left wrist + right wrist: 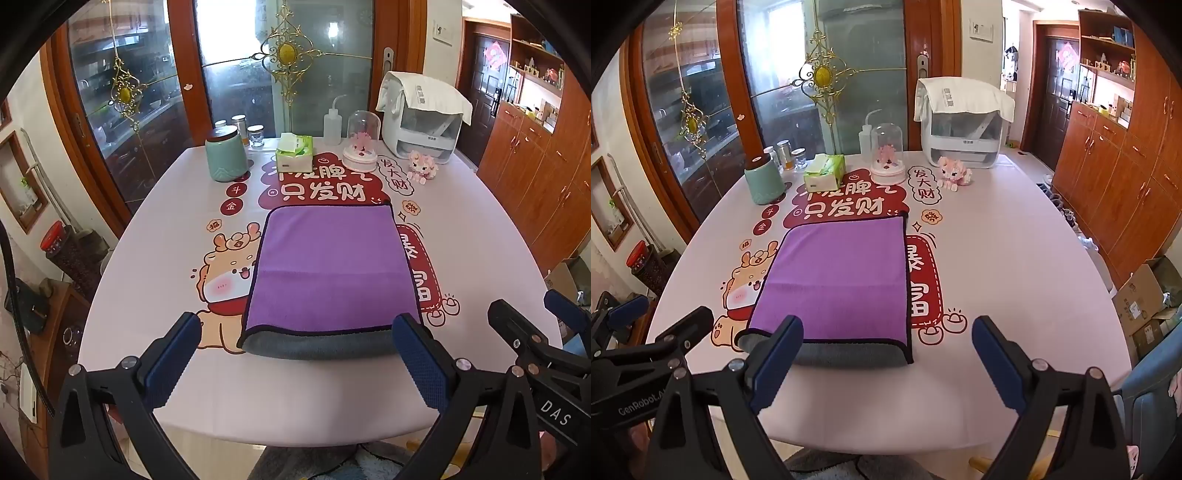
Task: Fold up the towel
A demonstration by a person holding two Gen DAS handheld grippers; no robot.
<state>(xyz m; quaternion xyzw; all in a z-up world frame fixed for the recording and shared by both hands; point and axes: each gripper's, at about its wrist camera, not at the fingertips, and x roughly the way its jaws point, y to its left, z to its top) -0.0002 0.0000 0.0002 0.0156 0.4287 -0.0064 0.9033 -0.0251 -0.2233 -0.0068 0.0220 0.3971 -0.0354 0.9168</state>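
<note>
**Folded towel centred on the printed table, both tongs released**

Pink tablecloth (122, 295) covers the table, printed with a cartoon dog and red panels of white Chinese characters; "只发财" reads clearly just beyond the towel's far edge. My towel (328, 266) lies flat at the middle, purple face up, folded with a grey layer showing along its near edge and dark piping around the border. My left gripper (295, 350) hangs above the near edge of the table, jaws spread wide and holding nothing, the towel's near edge between its fingers in view. My right gripper (886, 354) is likewise released and empty; its left finger overlaps the towel's near left corner in view. Lettering "DAS" and "GenRobot.A" shows on the gripper bodies. Bare cloth lies to the right of the towel and along the near rim. At the far edge stand a green canister (227, 153), a tissue pack (294, 152), a glass dome (360, 146) and a white appliance (424, 118).
</note>
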